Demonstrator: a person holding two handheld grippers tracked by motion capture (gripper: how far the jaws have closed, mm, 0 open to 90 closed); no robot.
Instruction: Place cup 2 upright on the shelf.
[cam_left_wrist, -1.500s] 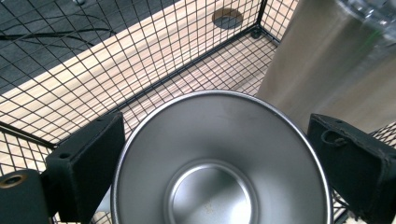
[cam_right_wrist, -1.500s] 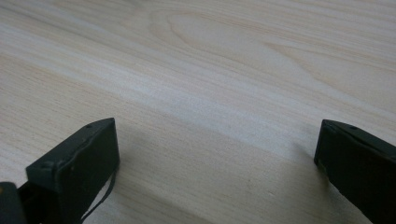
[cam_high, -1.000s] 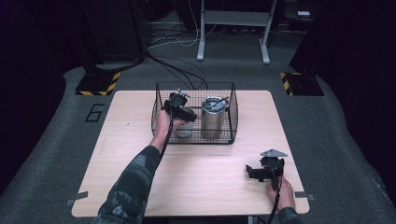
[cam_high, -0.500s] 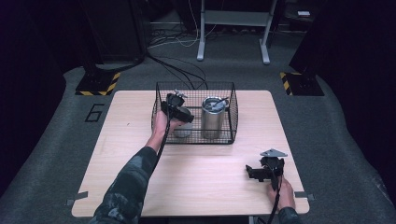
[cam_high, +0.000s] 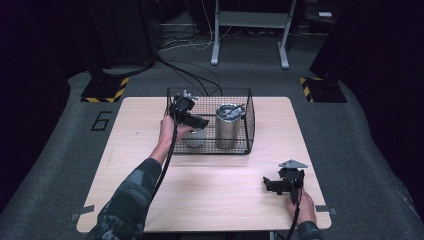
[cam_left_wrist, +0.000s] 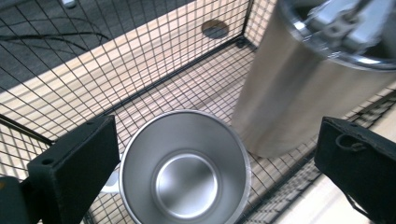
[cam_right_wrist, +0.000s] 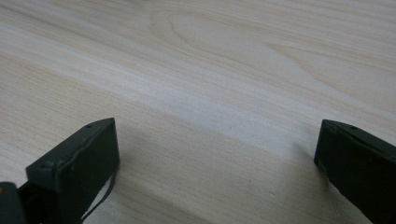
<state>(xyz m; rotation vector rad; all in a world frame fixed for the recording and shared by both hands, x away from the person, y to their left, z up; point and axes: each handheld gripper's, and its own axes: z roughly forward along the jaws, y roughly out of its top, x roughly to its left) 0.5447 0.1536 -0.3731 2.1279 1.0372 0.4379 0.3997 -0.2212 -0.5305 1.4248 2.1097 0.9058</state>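
Note:
A black wire basket (cam_high: 247, 107) stands at the middle back of the table. Inside it are a short steel mug (cam_high: 196, 136) and a tall steel tumbler (cam_high: 228, 127) with a lid. My left gripper (cam_high: 191, 119) hovers over the basket's left half, open. In the left gripper view the empty mug (cam_left_wrist: 184, 172) sits straight below, between the wide-apart jaws of the left gripper (cam_left_wrist: 217, 170), with the tumbler (cam_left_wrist: 303, 88) just to its right. My right gripper (cam_high: 276, 184) rests low at the table's front right, open over bare wood (cam_right_wrist: 210, 93).
The wooden table (cam_high: 140, 165) has free room in front of the basket and to its left. Beyond the table's far edge lie cables (cam_high: 200, 75) on grey carpet, with stand bases marked in yellow and black (cam_high: 105, 90).
My left gripper has shifted slightly left and back over the mug in the basket. The right gripper has not moved.

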